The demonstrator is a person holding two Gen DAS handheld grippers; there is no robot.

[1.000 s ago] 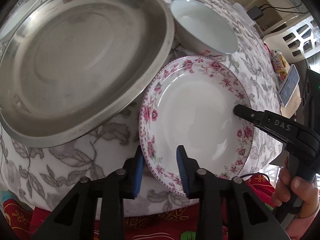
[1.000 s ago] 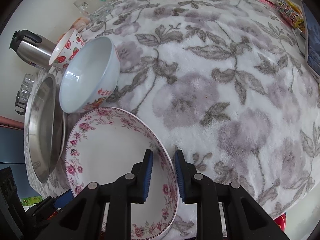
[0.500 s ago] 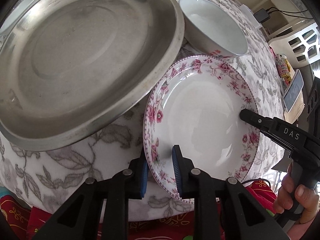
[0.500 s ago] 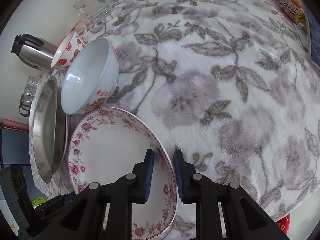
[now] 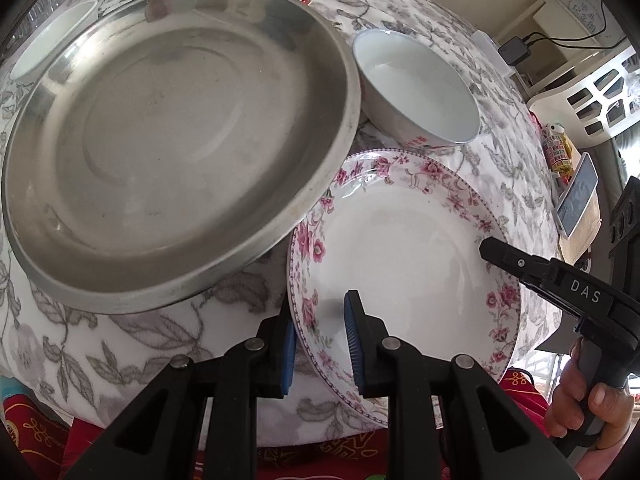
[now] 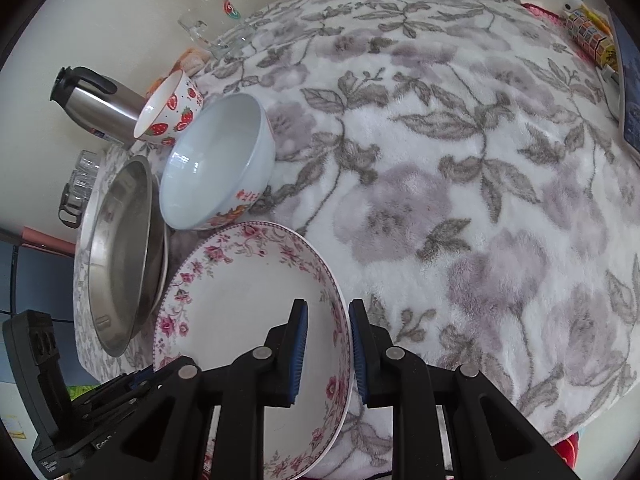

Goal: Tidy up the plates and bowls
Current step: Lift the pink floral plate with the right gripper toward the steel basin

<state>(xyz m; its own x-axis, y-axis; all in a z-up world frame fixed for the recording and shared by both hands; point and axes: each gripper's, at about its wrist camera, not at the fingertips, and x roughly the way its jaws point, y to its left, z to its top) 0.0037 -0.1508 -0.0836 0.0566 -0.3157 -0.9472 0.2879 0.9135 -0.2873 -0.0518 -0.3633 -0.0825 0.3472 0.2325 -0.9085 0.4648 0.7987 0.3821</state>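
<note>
A white deep plate with a pink flower rim [image 5: 404,252] [image 6: 240,300] lies at the near edge of the flowered tablecloth [image 6: 440,160]. My left gripper [image 5: 319,314] is shut on its near-left rim, one blue pad under the rim and one inside. My right gripper [image 6: 328,316] is shut on the opposite rim, which runs between its pads. In the left wrist view the right gripper's black finger [image 5: 520,264] rests on the plate's right side, held by a hand [image 5: 588,404]. The plate overlaps the edge of a large steel basin [image 5: 172,140] [image 6: 120,256].
A pale blue bowl [image 5: 416,88] [image 6: 216,164] stands just behind the plate, a strawberry bowl [image 6: 172,110] and steel flask [image 6: 96,100] beyond. A small white bowl [image 5: 52,40] sits far left. A glass mug [image 6: 216,24] stands at the back; a phone [image 5: 576,196] lies right.
My left gripper's jaws have narrowed onto the plate's rim and the camera has drawn slightly closer. The right gripper has stayed on the other rim.
</note>
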